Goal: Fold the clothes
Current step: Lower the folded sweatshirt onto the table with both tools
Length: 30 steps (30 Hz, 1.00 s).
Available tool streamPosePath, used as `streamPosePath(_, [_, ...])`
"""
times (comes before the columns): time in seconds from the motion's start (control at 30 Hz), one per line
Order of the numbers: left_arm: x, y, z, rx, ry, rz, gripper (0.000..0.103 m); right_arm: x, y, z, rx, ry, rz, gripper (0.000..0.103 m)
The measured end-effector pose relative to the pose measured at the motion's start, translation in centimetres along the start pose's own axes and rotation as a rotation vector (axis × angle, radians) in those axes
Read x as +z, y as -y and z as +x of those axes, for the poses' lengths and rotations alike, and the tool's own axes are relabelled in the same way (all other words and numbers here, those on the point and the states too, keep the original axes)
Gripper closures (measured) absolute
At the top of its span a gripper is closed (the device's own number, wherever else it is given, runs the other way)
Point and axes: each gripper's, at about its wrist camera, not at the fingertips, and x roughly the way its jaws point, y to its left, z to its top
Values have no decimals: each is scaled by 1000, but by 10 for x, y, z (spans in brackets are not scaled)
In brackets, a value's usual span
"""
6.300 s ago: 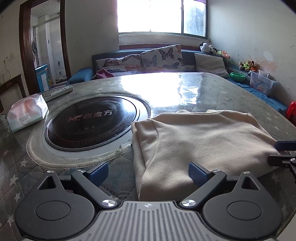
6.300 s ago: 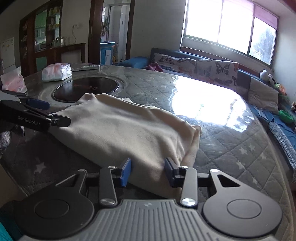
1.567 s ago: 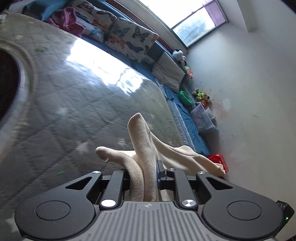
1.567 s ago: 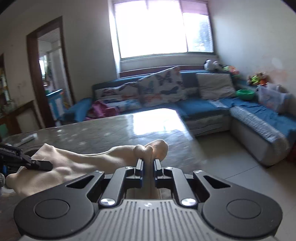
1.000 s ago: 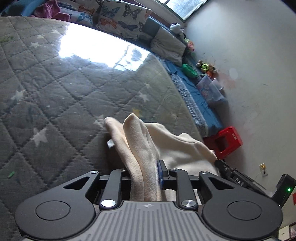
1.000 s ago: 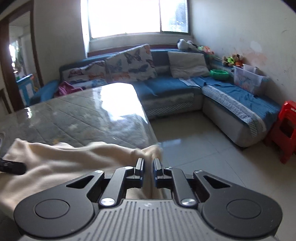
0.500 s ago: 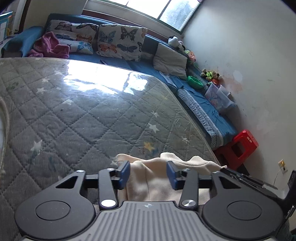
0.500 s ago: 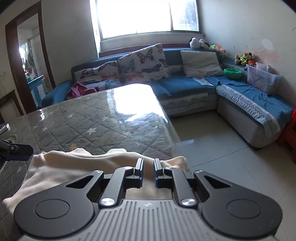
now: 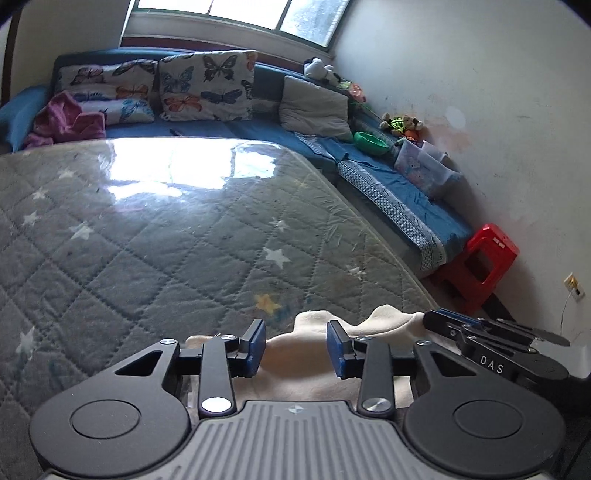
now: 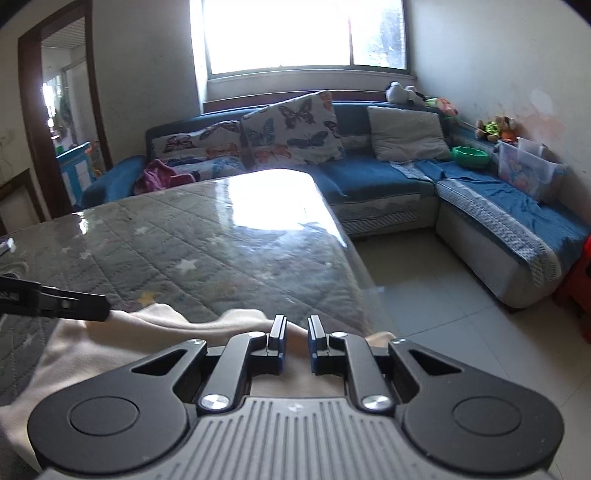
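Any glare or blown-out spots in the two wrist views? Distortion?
Left wrist: window glare on the glossy table cover, strong fisheye bending at the edges, cream cloth evenly lit. Right wrist: window blown out to white, bright reflection on the table cover, room slightly soft, dark corners.

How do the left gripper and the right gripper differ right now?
The left gripper stands wide open; the right gripper shows only a narrow gap. The left gripper sits toward the table's middle, the right gripper near its edge. Both hover over the cream garment, gripping nothing.
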Motion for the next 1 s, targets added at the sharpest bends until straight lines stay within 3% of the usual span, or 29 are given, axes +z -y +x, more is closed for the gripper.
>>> streamPosePath(0.23, [-3,6,18,36,-28,43,64,-1,-7,14,-1,-22,-8,84])
streamPosePath(0.33, [-4,7,22,42,-33,52,63,1,-8,6,11,-12,-10,77])
streamPosePath(0.43, [-5,7,24,48,-35,58,62,-1,-14,-2,29,-5,-30,63])
streamPosePath(0.6, [-5,11,22,66,-29,68,61,-9,-26,-12,42,-12,-72,60])
streamPosePath(0.67, [-6,13,19,74,-22,79,58,-14,-32,-17,49,-16,-91,52])
streamPosePath(1.0, [-28,22,-19,63,33,116,58,-41,-47,-54,67,-7,-120,50])
